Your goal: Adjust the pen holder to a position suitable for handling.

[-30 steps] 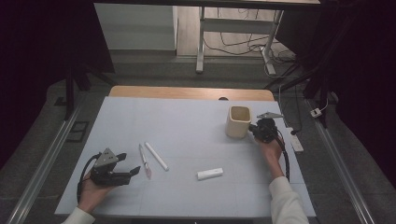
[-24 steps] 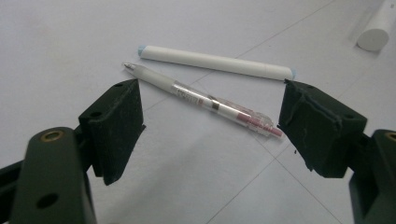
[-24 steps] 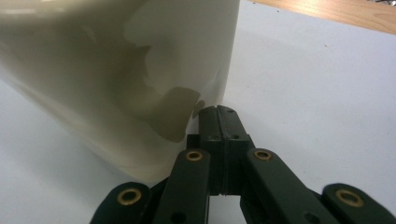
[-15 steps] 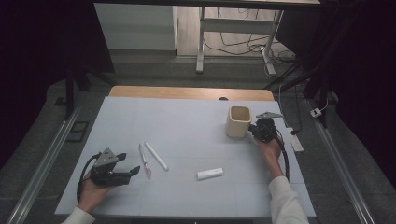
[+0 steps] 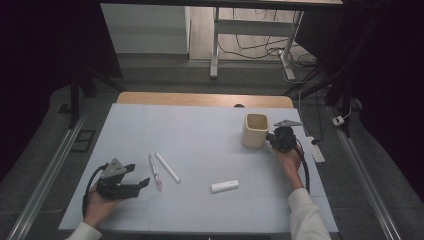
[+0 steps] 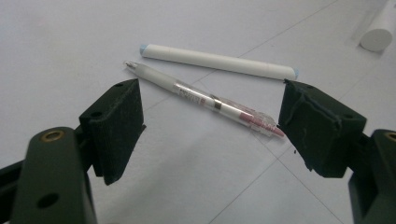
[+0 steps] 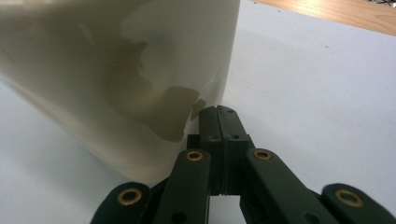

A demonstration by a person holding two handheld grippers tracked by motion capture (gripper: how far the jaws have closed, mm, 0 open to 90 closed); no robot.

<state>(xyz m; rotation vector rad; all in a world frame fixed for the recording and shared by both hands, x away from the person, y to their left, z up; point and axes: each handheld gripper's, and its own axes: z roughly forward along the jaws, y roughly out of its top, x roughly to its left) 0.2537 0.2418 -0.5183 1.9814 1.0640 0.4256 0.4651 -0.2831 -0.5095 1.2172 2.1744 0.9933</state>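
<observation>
Compared with a second ago, we see no change: both hands rest in the same places. Our left gripper [image 5: 131,176] has its jaws apart, aimed at the pen [image 6: 205,99], which lies flat at its 12 o'clock beside the white stick [image 6: 218,61]. Our right gripper [image 7: 219,122] is closed on nothing, touching the cream cup [image 5: 255,130]. The pen's label is too small to read.

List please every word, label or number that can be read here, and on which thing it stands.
None can be read.
Pen: a small printed label on the barrel, too blurred to read.
White tube, cream cup, white cap-like piece: no text visible.
</observation>
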